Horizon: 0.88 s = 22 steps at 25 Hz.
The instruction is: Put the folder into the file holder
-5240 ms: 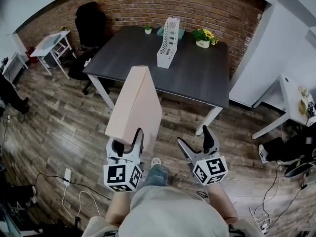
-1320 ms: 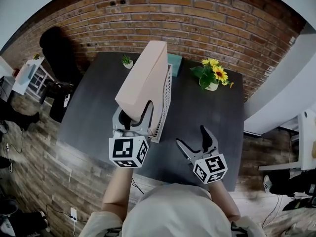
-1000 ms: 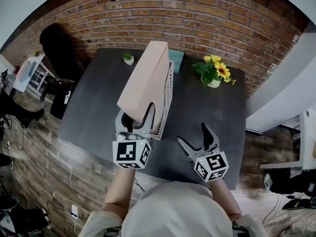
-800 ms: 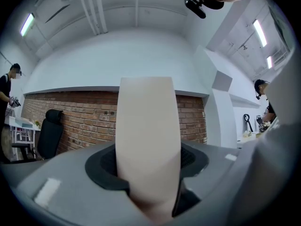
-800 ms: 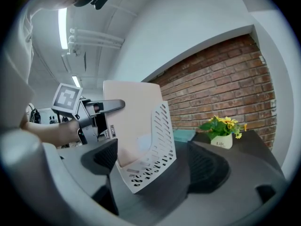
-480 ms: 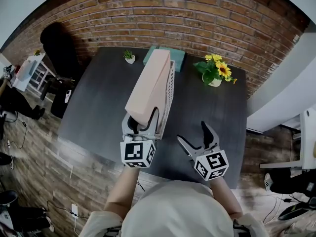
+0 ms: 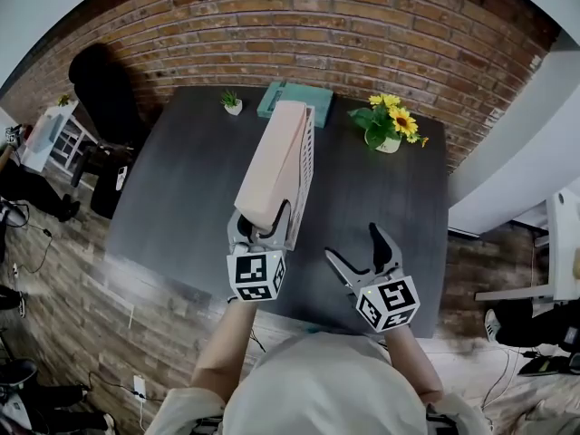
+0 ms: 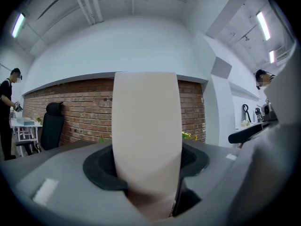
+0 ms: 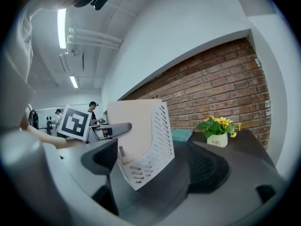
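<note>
left gripper fingers clamp folder in file holder; right gripper fingers wide.

The pale beige folder stands on edge inside the white slotted file holder, rising above it.

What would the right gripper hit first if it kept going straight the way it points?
Probably the white perforated file holder's side wall, which sits almost dead ahead between the right gripper's open jaws. Depth is unclear, so it might graze the dark table top first.
</note>
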Available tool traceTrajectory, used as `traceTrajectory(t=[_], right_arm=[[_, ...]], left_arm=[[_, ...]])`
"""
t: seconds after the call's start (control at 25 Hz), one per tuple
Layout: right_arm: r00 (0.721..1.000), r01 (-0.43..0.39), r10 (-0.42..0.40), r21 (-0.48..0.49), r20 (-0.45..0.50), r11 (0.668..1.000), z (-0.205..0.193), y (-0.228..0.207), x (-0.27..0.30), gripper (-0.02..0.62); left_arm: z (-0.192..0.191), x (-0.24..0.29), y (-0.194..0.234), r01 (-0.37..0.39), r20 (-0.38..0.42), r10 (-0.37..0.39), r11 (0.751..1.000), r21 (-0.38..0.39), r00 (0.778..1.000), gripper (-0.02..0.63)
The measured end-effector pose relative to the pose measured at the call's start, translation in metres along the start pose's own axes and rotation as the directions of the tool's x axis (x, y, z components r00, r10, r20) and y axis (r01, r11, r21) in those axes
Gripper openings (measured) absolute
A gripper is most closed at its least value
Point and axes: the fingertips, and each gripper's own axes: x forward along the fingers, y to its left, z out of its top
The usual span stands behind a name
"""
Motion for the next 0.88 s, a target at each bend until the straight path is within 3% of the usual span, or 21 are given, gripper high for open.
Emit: traceTrajectory(t=[0.2, 0.52, 0.8, 0.88], right_arm=[[1.0, 0.009, -0.009, 0.007, -0.003, 1.0, -0.003, 0.008, -0.013, 0.442], [1.0, 0.016, -0.016, 0.01, -0.005, 1.0, -0.006, 0.032, -0.032, 0.442], [0.999, 0.034, -0.034, -0.019, -0.008, 0.999, -0.014, 0.065, -0.054, 0.44], [0.999, 0.04, -0.04, -0.02, -0.006, 0.999, -0.016, 0.077, -0.062, 0.404]], left_arm=[[0.0, -0.005, -0.005, 0.022, -0.016, -0.022, 1.0, 0.01, 1.0, 0.313], [-0.012, -0.057, -0.012, 0.038, -0.071, -0.041, 0.999, -0.033, 0.997, 0.313], [-0.02, -0.112, -0.014, 0.036, -0.099, -0.044, 0.996, -0.078, 0.994, 0.235], [-0.023, -0.128, -0.015, 0.036, -0.112, -0.046, 0.995, -0.091, 0.993, 0.212]])
